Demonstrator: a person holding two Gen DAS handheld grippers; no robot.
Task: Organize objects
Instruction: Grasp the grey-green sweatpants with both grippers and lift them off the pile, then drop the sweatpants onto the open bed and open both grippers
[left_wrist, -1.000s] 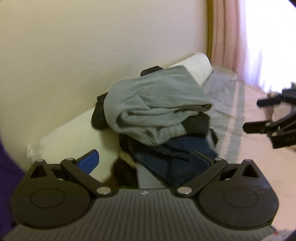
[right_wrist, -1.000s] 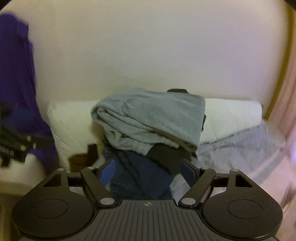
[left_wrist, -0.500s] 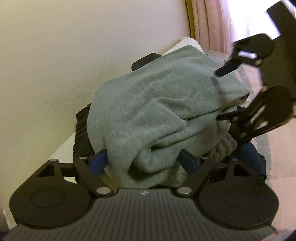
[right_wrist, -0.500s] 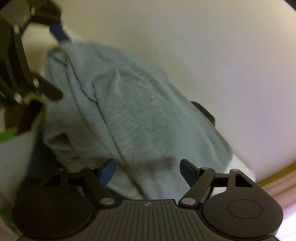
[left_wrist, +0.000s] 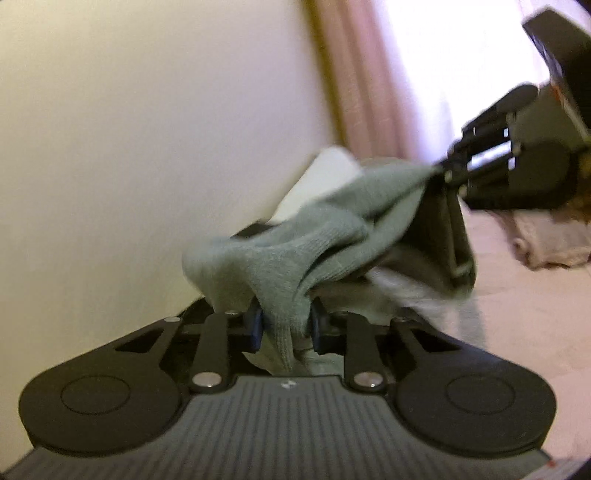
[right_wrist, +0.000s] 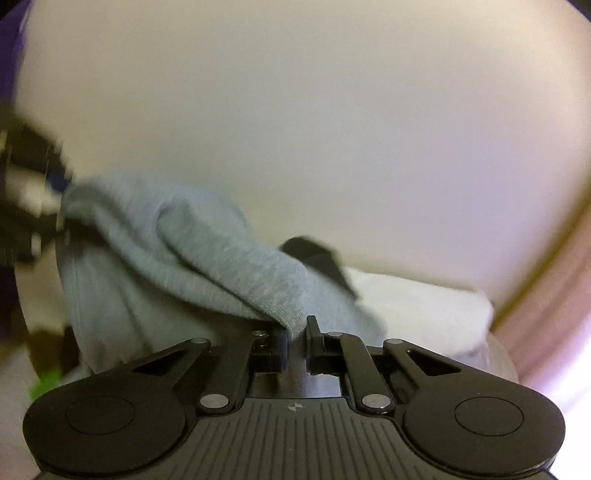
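While stretched between both grippers: grey garment (left_wrist: 325, 240)
Left gripper (left_wrist: 286, 328): fingers closing, pinching garment
Right gripper (right_wrist: 295, 334): fingers clenched on hem
Left view only: curtain (left_wrist: 365, 85)
Right view only: purple cloth (right_wrist: 11, 44)

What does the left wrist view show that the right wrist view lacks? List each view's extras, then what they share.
Only the left wrist view shows bright window light and a pale crumpled cloth on the bed. Only the right wrist view shows a green patch and purple fabric. Both show the grey garment held between the left gripper, jaws closing, and the right gripper, plus the white pillow.
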